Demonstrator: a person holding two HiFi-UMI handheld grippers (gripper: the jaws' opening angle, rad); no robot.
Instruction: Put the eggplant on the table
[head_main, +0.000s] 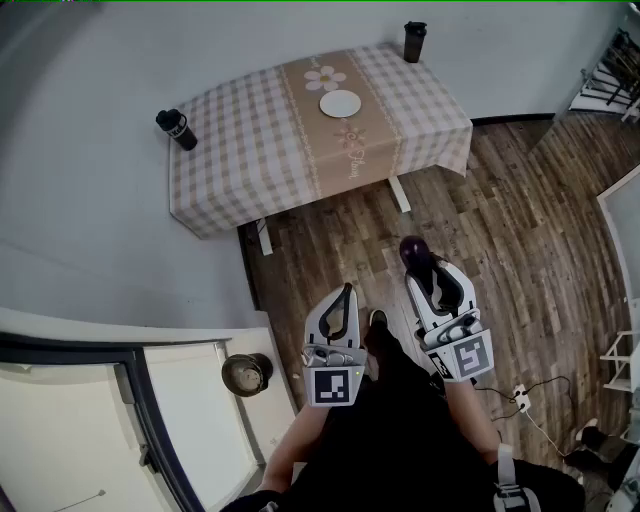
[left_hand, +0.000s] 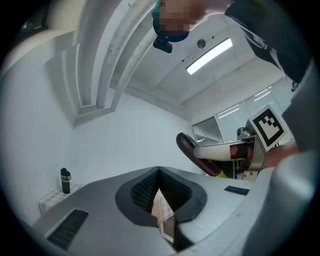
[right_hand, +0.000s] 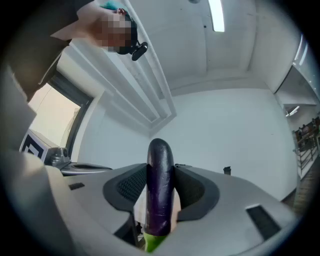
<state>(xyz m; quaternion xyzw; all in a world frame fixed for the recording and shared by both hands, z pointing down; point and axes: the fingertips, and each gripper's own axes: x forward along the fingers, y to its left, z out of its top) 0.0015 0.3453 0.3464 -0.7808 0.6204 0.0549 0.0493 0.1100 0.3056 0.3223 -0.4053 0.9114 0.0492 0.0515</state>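
Observation:
A dark purple eggplant (head_main: 411, 249) with a green stem end stands lengthwise between the pads of my right gripper (head_main: 430, 274), which is shut on it; the tip pokes out past the jaws. In the right gripper view the eggplant (right_hand: 159, 192) fills the gap between both pads. My left gripper (head_main: 346, 294) hangs beside it, shut with nothing in it, its pads meeting at their tips (left_hand: 159, 171). From the left gripper view the eggplant (left_hand: 190, 149) shows at the right. The table (head_main: 245, 145), under a checked cloth, stands ahead across the wooden floor.
On the table are a white plate (head_main: 341, 103) and two black bottles, one at the left corner (head_main: 176, 128) and one at the far right corner (head_main: 414, 41). A round dark object (head_main: 245, 373) sits by a white ledge at lower left. A power strip with cable (head_main: 516, 395) lies on the floor at right.

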